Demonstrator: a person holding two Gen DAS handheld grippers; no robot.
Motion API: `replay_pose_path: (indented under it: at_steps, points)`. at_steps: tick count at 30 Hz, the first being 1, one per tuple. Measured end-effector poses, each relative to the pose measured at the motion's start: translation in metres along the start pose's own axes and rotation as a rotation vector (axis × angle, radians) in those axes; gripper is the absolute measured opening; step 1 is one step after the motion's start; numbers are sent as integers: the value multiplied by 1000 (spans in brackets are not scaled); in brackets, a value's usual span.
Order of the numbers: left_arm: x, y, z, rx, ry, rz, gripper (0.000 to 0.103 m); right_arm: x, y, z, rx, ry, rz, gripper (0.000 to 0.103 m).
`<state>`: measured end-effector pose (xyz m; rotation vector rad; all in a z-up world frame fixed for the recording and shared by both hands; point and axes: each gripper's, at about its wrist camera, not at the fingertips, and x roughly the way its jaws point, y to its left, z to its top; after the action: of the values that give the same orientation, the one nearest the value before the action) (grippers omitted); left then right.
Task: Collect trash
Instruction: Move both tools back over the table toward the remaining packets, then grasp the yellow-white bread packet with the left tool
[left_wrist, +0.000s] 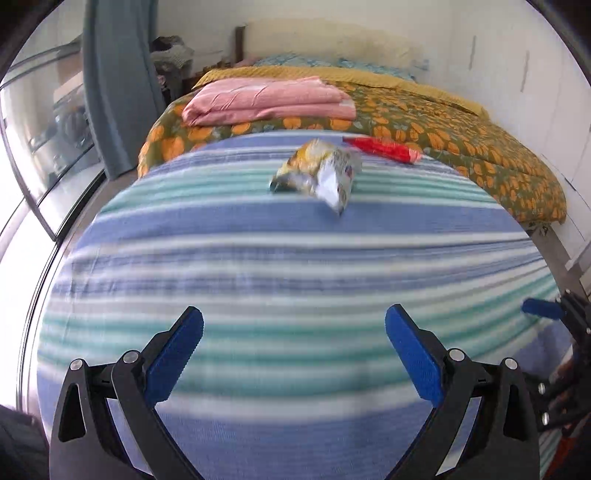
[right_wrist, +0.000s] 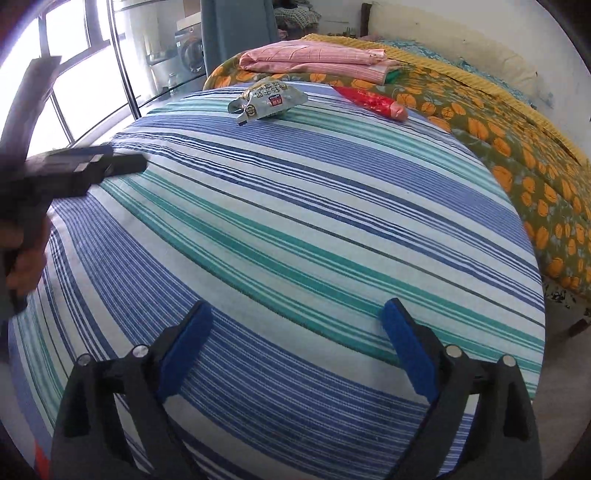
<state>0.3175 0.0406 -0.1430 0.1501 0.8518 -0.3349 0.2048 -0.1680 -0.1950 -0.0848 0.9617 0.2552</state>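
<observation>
A crumpled silver and yellow snack bag (left_wrist: 317, 173) (right_wrist: 267, 99) lies on the far part of the blue, green and white striped sheet (left_wrist: 258, 258) (right_wrist: 295, 221). Just behind it to the right rests a red wrapper (left_wrist: 384, 149) (right_wrist: 371, 100), at the edge of the sheet. My left gripper (left_wrist: 293, 325) stands open above the near stripes, nothing between its blue pads. My right gripper (right_wrist: 297, 317) is open too, well short of both pieces of trash. In the right wrist view the left gripper (right_wrist: 85, 168) shows blurred at the left edge, held by a hand.
A folded pink blanket (left_wrist: 269, 99) (right_wrist: 314, 59) lies on the orange-flowered quilt (left_wrist: 480, 147) (right_wrist: 517, 155) beyond the sheet. Windows (right_wrist: 74, 74) and a grey curtain (left_wrist: 114, 85) stand on the left. The bed's right edge drops to the floor (right_wrist: 565, 369).
</observation>
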Motion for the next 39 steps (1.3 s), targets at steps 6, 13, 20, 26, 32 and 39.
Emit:
replay_pose_path:
  at_steps: [6, 13, 20, 26, 32, 39]
  points:
    - [45, -1, 69, 110, -11, -54, 98, 1, 0, 1, 2, 5, 4, 95]
    - [102, -11, 120, 198, 52, -126, 98, 2, 1, 3, 0, 6, 1, 95]
    - [153, -17, 129, 258, 127, -110, 98, 2, 1, 3, 0, 6, -2, 95]
    - [154, -17, 129, 214, 112, -144, 65, 2, 1, 3, -1, 6, -2, 96]
    - [115, -18, 114, 188, 108, -67, 56, 2, 1, 3, -1, 6, -2, 96]
    - [19, 11, 29, 25, 134, 7, 56, 2, 0, 3, -1, 6, -3, 96]
